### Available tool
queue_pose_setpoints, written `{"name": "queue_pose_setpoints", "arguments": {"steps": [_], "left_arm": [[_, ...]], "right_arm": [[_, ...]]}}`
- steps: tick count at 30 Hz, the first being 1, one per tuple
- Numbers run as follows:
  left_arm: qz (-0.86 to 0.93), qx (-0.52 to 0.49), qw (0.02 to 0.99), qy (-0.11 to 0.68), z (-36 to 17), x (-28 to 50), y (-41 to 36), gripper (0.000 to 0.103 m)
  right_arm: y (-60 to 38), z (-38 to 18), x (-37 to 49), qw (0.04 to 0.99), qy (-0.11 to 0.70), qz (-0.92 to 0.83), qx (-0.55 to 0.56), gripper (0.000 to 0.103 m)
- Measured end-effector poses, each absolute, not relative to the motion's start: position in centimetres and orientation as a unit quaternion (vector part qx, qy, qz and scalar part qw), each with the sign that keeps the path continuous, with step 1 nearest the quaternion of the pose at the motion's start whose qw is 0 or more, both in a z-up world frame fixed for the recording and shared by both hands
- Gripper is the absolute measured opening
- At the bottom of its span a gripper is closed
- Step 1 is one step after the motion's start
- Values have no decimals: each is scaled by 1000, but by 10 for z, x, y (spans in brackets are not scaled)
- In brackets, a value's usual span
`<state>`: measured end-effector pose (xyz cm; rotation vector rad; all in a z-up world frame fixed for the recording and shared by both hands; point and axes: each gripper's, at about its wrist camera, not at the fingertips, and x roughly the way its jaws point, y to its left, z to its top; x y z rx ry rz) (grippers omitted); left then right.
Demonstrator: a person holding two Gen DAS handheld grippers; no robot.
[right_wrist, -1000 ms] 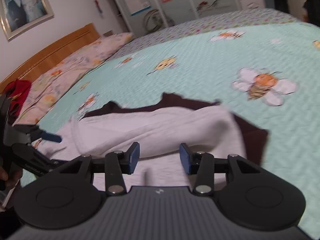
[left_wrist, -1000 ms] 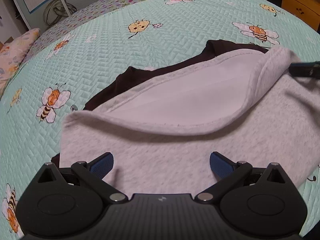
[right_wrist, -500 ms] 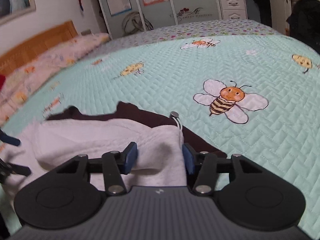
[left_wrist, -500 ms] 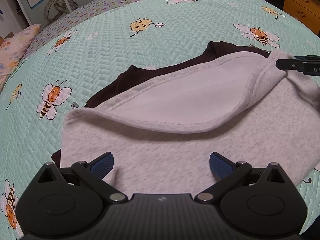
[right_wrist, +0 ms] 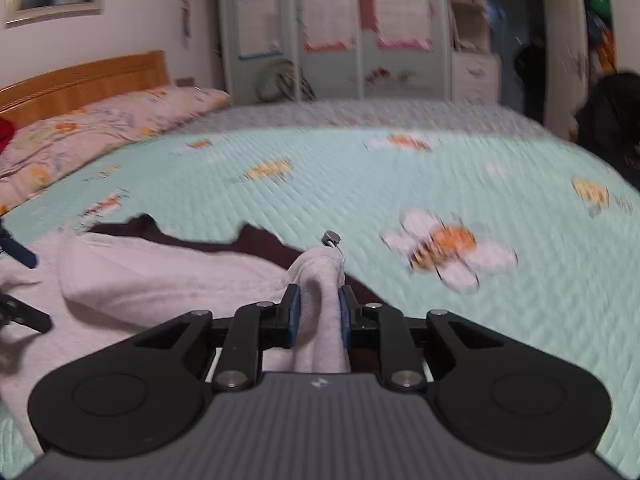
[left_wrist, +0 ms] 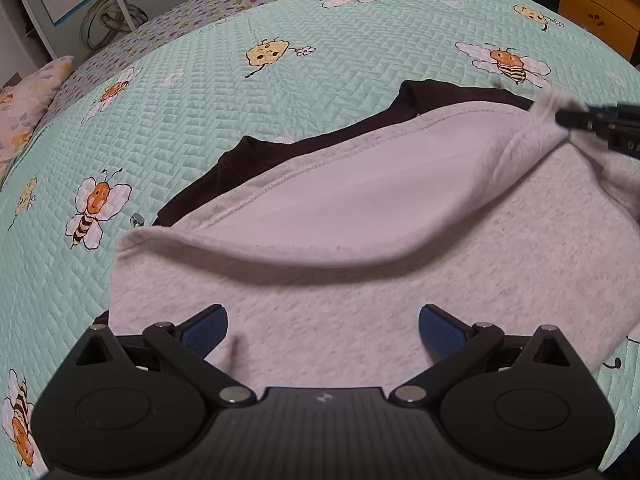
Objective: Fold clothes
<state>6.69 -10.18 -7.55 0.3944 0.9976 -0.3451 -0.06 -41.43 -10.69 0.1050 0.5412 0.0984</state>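
Observation:
A light grey fleece garment lies on the bee-print bedspread, its far edge folded back to show the paler inside. A dark brown garment lies under it and sticks out at the far side. My left gripper is open and empty, hovering over the grey garment's near part. My right gripper is shut on the grey garment's right corner, which is bunched between the blue pads; a metal cord end hangs at that corner. The right gripper also shows in the left wrist view.
Floral pillows and a wooden headboard are at the bed's left. Wardrobe doors stand behind the bed. An orange wooden dresser is at the far right. The left gripper's fingers show at the left edge of the right wrist view.
My right gripper has closed on the grey garment's right corner and lifted it a little. The left gripper has stayed open and hardly moved.

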Motion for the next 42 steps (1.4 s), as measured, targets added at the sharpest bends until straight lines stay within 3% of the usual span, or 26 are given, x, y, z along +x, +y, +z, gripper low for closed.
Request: {"name": "queue_pose_setpoints", "arguments": {"steps": [7, 14, 20, 22, 25, 29, 33, 38, 42], "left_arm": [[-184, 177, 851, 460, -60, 65, -104, 102], [-195, 177, 842, 471, -69, 63, -113, 102], [-188, 188, 843, 467, -73, 57, -112, 102], [-188, 182, 843, 470, -73, 58, -108, 102], [-191, 164, 841, 479, -71, 58, -97, 102], [-181, 140, 870, 437, -46, 63, -86, 101], [-137, 113, 896, 407, -28, 79, -74, 102], [-124, 100, 906, 392, -21, 106, -68, 102], [-134, 123, 904, 387, -34, 126, -76, 102]], "right_arm": [[-464, -129, 1, 918, 301, 21, 258, 22], [-416, -81, -45, 967, 240, 11, 85, 29], [-384, -87, -60, 951, 267, 111, 111, 30], [-373, -108, -50, 923, 350, 130, 92, 40], [-370, -107, -51, 912, 381, 137, 61, 40], [-383, -70, -29, 917, 326, 174, 151, 40], [-357, -42, 38, 934, 288, 182, 105, 41], [-319, -68, 115, 897, 385, 211, 50, 41], [-300, -86, 71, 870, 427, 247, 1, 41]]}}
